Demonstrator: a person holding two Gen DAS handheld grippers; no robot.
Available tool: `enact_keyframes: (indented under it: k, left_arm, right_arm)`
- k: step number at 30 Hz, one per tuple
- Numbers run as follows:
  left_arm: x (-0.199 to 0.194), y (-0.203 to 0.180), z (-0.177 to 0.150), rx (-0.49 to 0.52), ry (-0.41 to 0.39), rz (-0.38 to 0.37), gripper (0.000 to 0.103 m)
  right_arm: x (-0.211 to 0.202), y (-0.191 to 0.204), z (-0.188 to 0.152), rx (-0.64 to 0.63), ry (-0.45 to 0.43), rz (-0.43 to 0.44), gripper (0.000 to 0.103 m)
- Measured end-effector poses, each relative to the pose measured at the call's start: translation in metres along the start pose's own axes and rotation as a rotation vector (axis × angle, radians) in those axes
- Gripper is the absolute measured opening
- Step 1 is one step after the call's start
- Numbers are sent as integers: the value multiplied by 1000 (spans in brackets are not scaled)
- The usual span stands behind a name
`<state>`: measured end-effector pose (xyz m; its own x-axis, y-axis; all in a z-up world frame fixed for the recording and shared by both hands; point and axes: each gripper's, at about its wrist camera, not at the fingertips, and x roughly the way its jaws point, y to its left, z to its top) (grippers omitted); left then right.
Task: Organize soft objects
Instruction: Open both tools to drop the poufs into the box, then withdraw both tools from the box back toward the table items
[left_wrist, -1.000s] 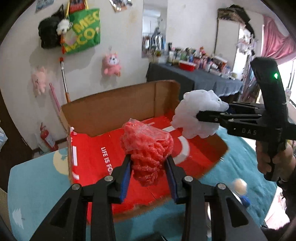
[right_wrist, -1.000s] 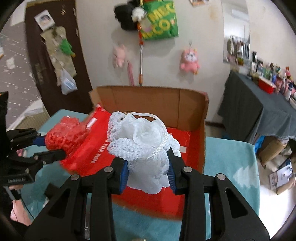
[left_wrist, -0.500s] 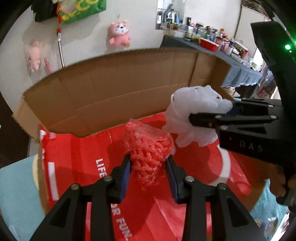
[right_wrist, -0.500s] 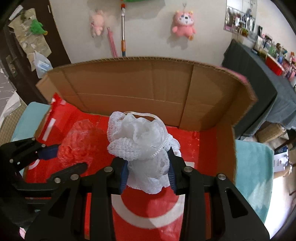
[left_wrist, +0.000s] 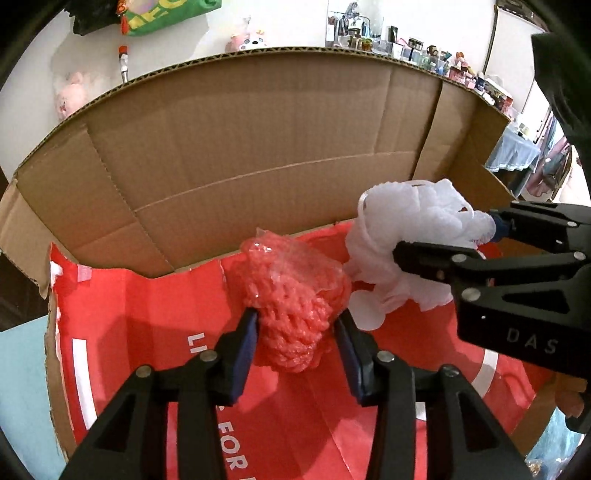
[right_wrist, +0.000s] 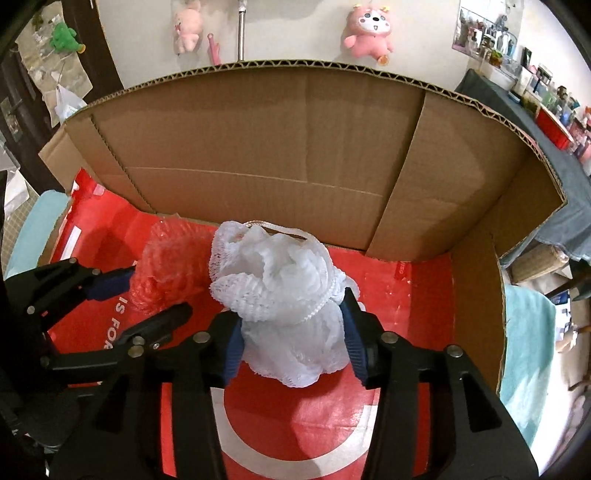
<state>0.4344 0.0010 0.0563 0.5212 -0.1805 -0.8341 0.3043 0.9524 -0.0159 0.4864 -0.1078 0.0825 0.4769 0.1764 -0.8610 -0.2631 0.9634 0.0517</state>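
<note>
Left hand-held gripper (left_wrist: 295, 328) pinches a red mesh bath pouf (left_wrist: 295, 295); right hand-held gripper (right_wrist: 293, 325) pinches a white mesh bath pouf (right_wrist: 284, 299), both over the cardboard box (right_wrist: 295, 147) floor. Risk: netting snagging fingers on release, or poufs rolling together.

A lived-in home room: plush toys (right_wrist: 368, 27) hang on the wall, a cluttered table (right_wrist: 554, 122) beside.
</note>
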Motion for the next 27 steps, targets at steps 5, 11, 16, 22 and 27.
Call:
enact_keyframes:
  k: [5,11,16,22,27]
  left_arm:
    - [-2,1,1,-15,0,-1,58]
    - [-14,8,-6,-10,-24,1,74]
    - [-31,4,-4,-14,-59,5,86]
    - [-67,2,-5,-28,-116,14,93]
    - [-106,-9,-11,-24,-185,27,100]
  right_arm:
    - [0,-3,2,30,-4,-2,50]
    - [-3,-9,4,46,2,-3,57]
    - [-11,-9,3,48,-5,-16,60]
    - [-32,-9,-1,62,-24,-20,69]
    - [-69,-9,-10,78,-65,-24,69]
